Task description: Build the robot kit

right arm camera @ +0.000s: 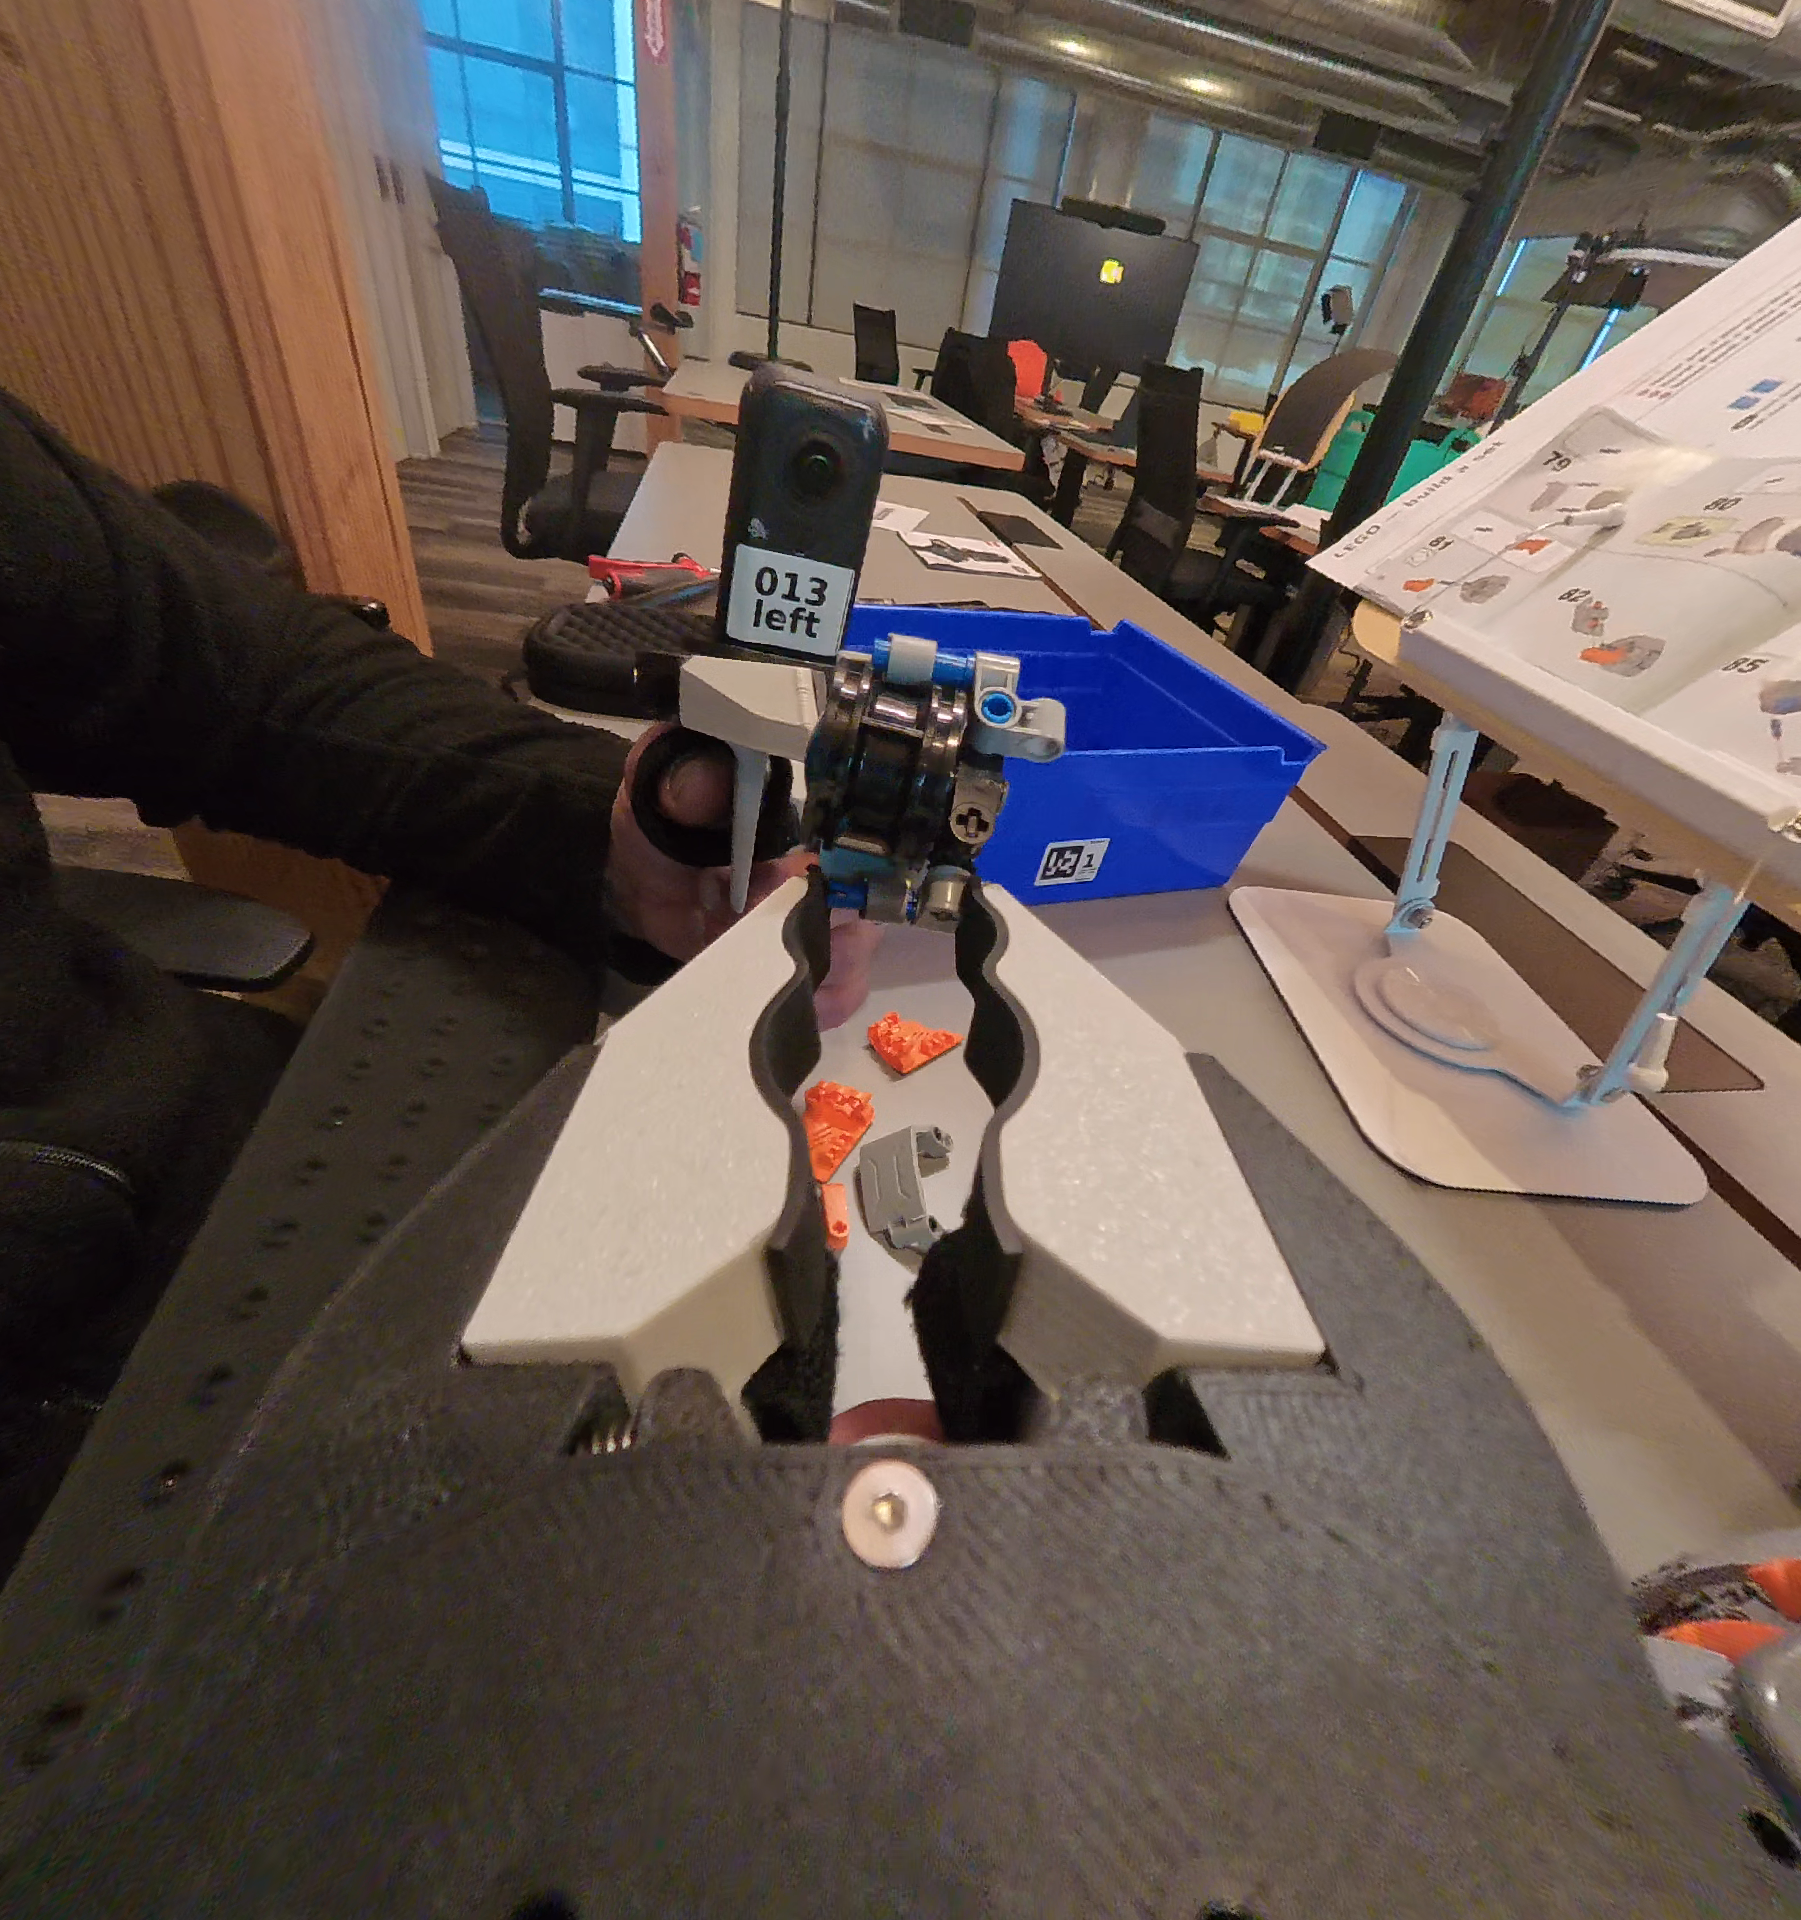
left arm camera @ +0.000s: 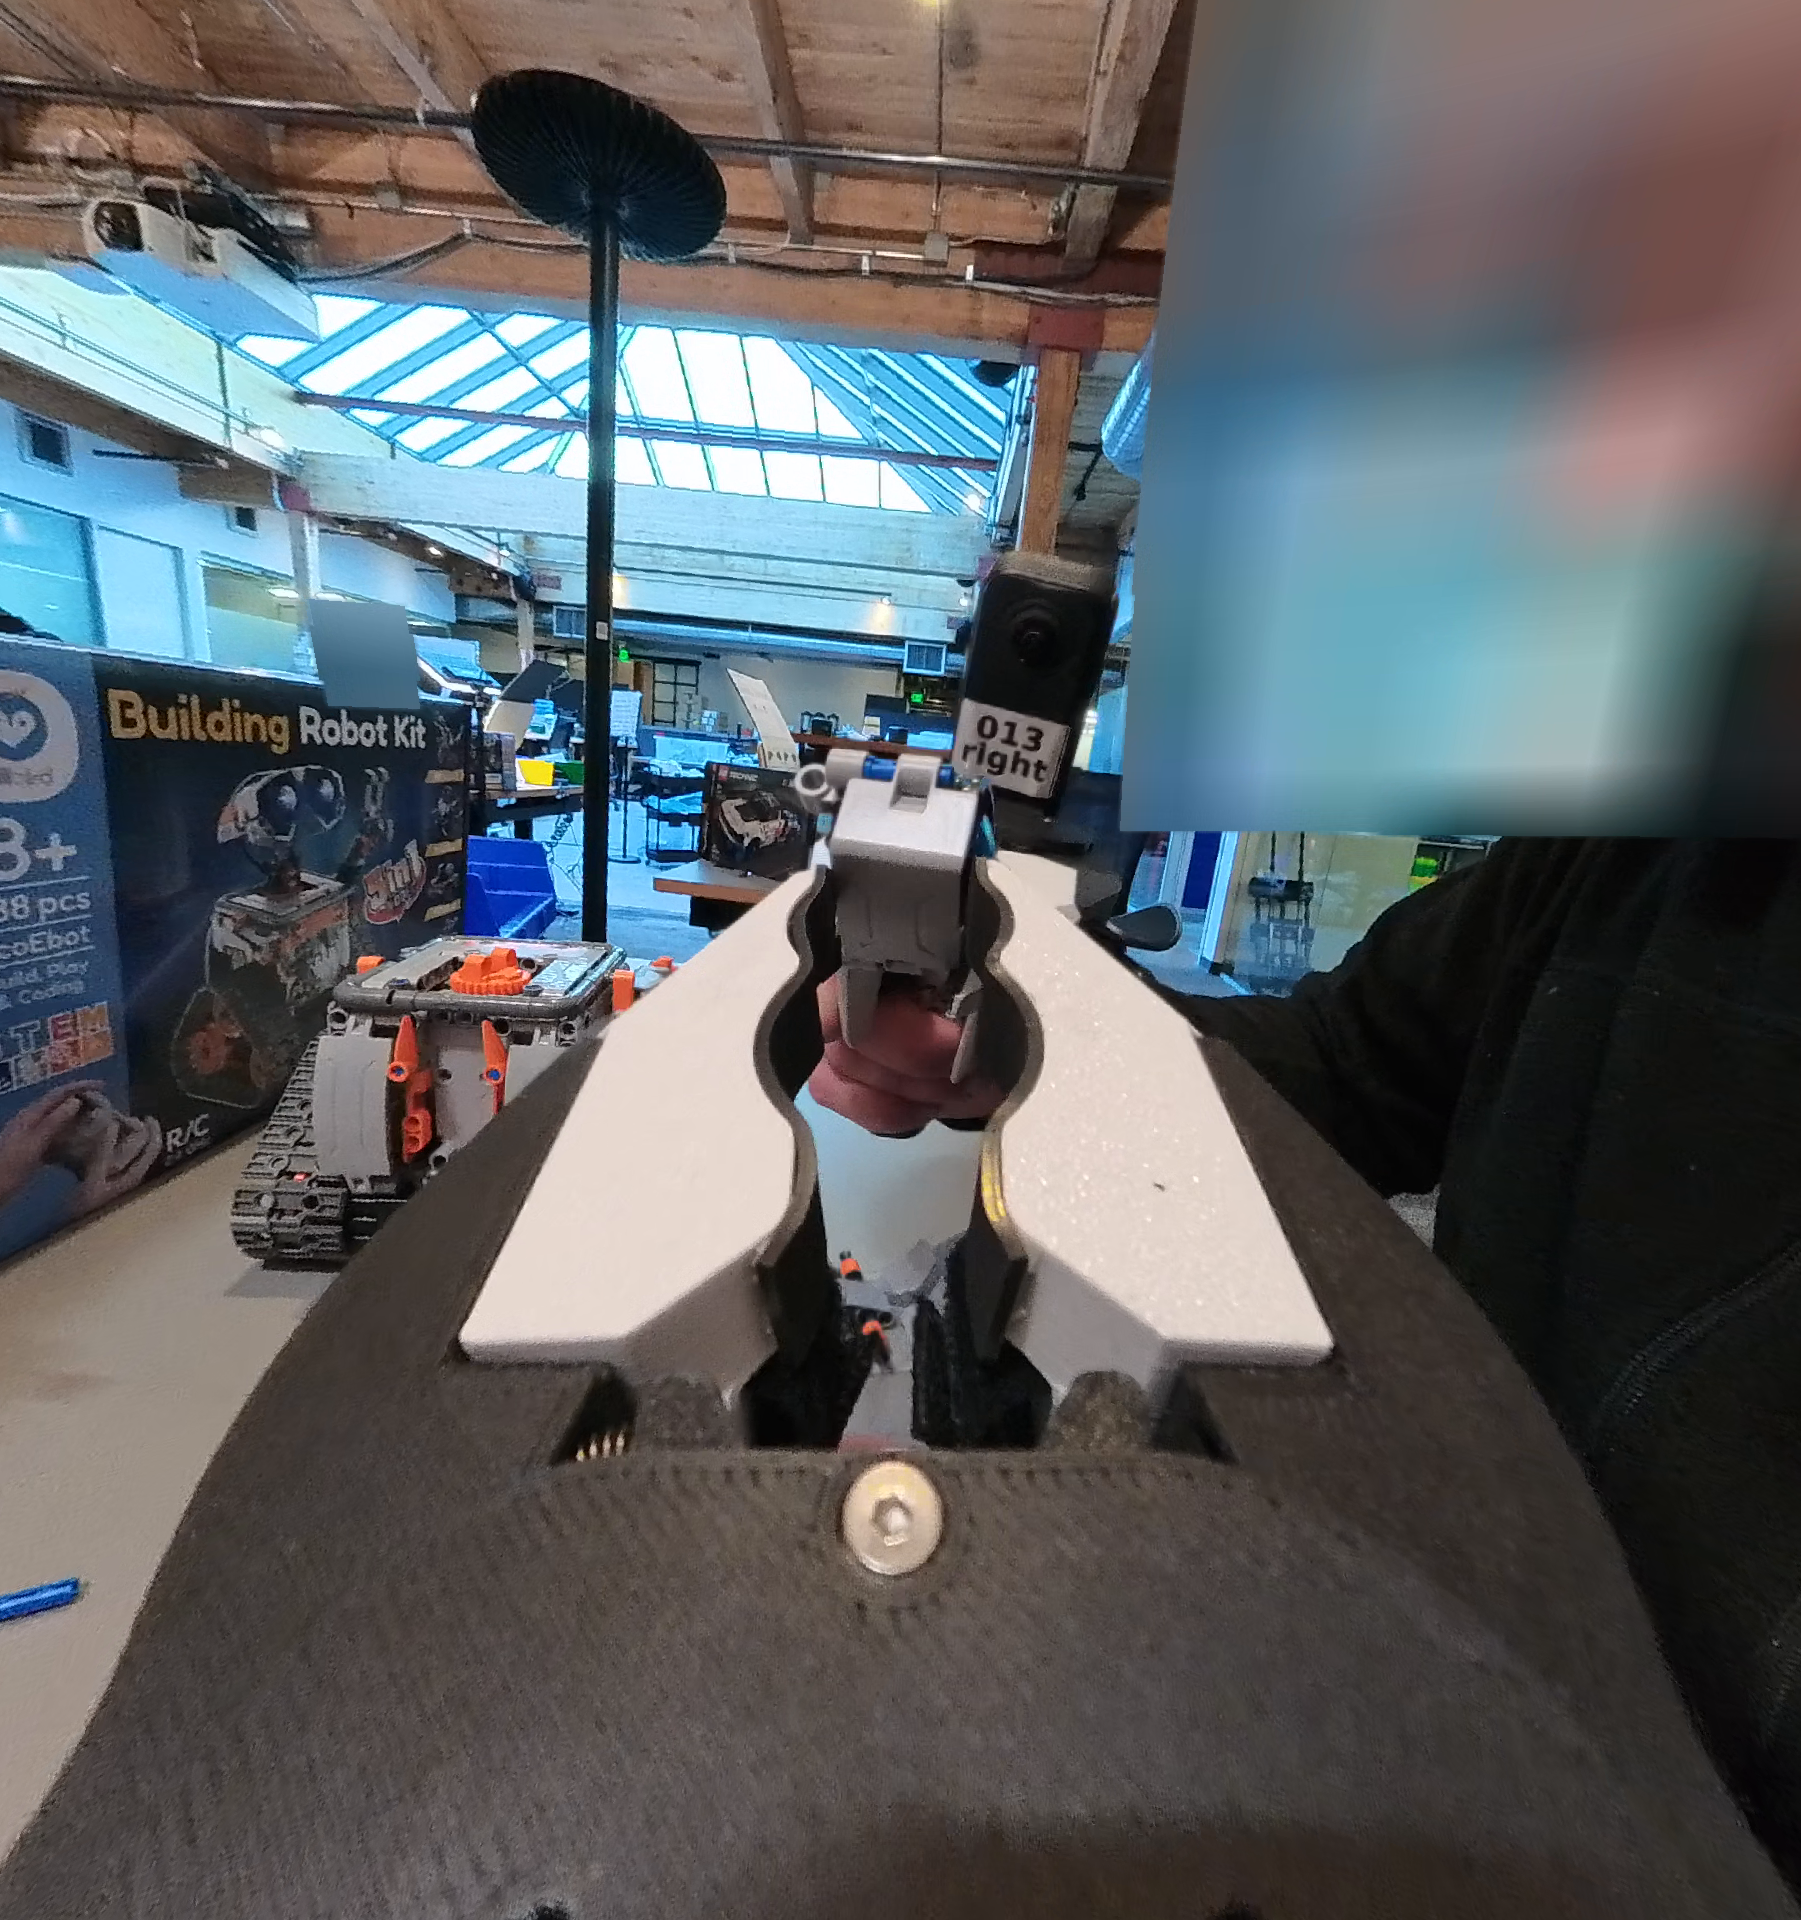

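Observation:
Both grippers hold one small brick-built assembly in the air between them. In the left wrist view the assembly (left arm camera: 906,842) shows as a grey block with blue pins on top, and my left gripper (left arm camera: 901,883) is shut on it at the fingertips. In the right wrist view it (right arm camera: 896,758) shows black rings, blue pins and a grey arm, and my right gripper (right arm camera: 896,896) is shut on its lower end. The left gripper also shows in the right wrist view (right arm camera: 750,748), reaching in from the left. A person's hand (left arm camera: 896,1070) grips the right gripper's handle.
Two orange pieces (right arm camera: 911,1042) and a grey piece (right arm camera: 901,1184) lie on the table under the right gripper. A blue bin (right arm camera: 1135,748) stands behind, and an instruction booklet on a white stand (right arm camera: 1654,540) at the right. A tracked robot model (left arm camera: 428,1060), its box (left arm camera: 148,883) and a blue pen (left arm camera: 8,1605) are at the left. Only a small space, under 4 cm, lies between the two pairs of fingers.

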Available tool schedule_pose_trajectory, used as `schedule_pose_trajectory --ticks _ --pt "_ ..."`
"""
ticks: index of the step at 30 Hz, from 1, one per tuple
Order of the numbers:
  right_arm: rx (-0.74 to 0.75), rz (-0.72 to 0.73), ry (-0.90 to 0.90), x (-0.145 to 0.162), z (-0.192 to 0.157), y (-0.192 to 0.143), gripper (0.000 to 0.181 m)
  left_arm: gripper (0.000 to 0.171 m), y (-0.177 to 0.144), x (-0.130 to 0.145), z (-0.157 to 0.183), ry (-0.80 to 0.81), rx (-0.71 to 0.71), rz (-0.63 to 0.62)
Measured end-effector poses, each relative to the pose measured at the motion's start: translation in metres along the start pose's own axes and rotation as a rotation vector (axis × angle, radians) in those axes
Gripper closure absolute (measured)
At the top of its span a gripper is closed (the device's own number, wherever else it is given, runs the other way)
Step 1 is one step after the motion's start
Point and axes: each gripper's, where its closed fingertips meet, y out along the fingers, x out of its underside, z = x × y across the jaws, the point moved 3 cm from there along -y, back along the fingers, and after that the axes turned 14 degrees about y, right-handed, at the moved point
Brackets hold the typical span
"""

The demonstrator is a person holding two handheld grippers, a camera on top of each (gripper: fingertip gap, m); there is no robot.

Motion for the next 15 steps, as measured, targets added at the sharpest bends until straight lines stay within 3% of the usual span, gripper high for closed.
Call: schedule_pose_trajectory --ticks 6,9,15 --pt "-0.035 0.018 0.083 0.002 0.006 0.003 0.157 0.149 0.000 -0.001 -0.003 0.033 -0.032 -0.023" --pt "0.026 -0.033 0.018 0.005 0.015 -0.004 0.134 0.149 0.001 0.007 -0.012 0.150 -0.117 -0.139" --pt "0.052 0.000 -0.163 -0.017 0.010 -0.021 0.135 0.149 0.000 0.013 -0.009 0.383 -0.118 -0.302"
